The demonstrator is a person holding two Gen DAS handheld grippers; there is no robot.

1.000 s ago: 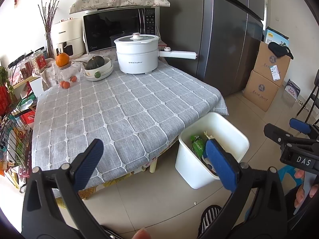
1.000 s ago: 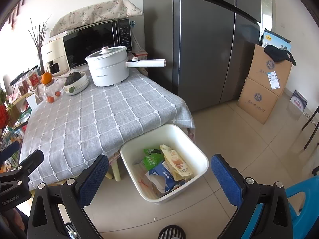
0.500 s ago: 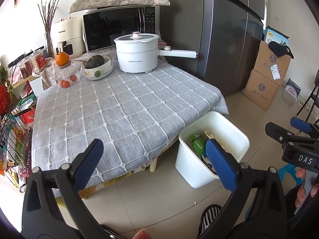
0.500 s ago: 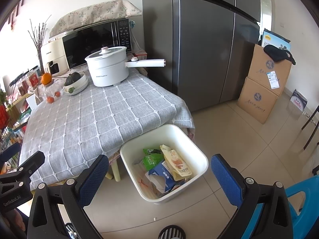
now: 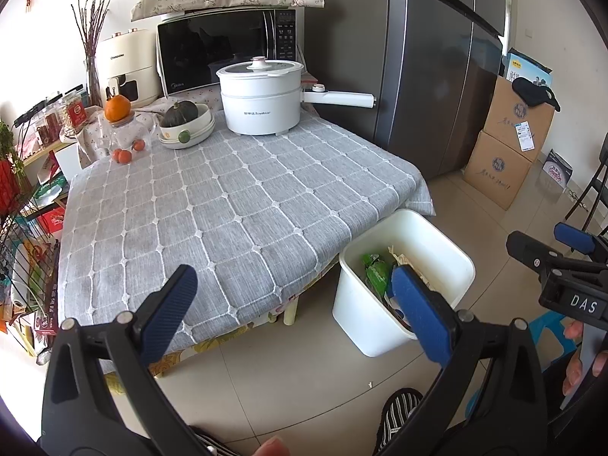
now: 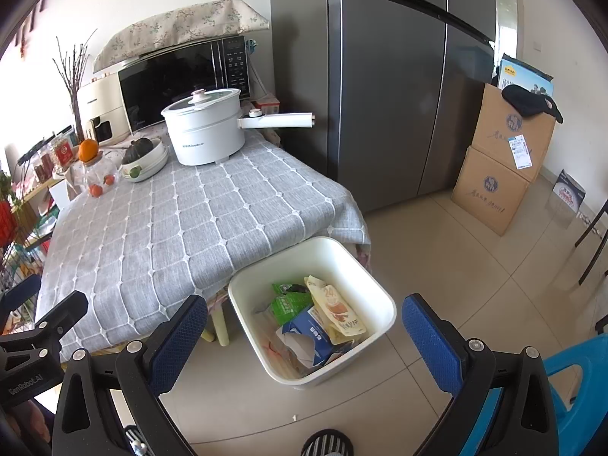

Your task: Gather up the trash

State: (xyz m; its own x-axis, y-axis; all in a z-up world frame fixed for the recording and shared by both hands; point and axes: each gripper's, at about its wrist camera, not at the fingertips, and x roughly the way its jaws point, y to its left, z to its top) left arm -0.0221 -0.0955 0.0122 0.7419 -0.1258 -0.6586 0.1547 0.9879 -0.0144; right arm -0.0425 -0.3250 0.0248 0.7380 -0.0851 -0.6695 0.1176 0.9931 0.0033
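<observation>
A white bin (image 6: 374, 285) stands on the floor at the table's near right corner; it also shows in the left wrist view (image 5: 454, 252). It holds a green wrapper (image 6: 288, 302), a blue carton (image 6: 317, 332) and a yellow pouch (image 6: 336, 309). My left gripper (image 5: 294, 313) is open and empty, held above the floor in front of the table edge. My right gripper (image 6: 304, 336) is open and empty, held above and in front of the bin. The right gripper shows at the right of the left view (image 5: 562, 266).
A table with a grey checked cloth (image 5: 228, 197) carries a white pot (image 5: 262, 100), a bowl with a squash (image 5: 184, 121), a jar and oranges at the back. A grey fridge (image 6: 399, 76), cardboard boxes (image 6: 501, 159), a blue stool (image 6: 577, 376) and a wire rack (image 5: 22, 250) stand around.
</observation>
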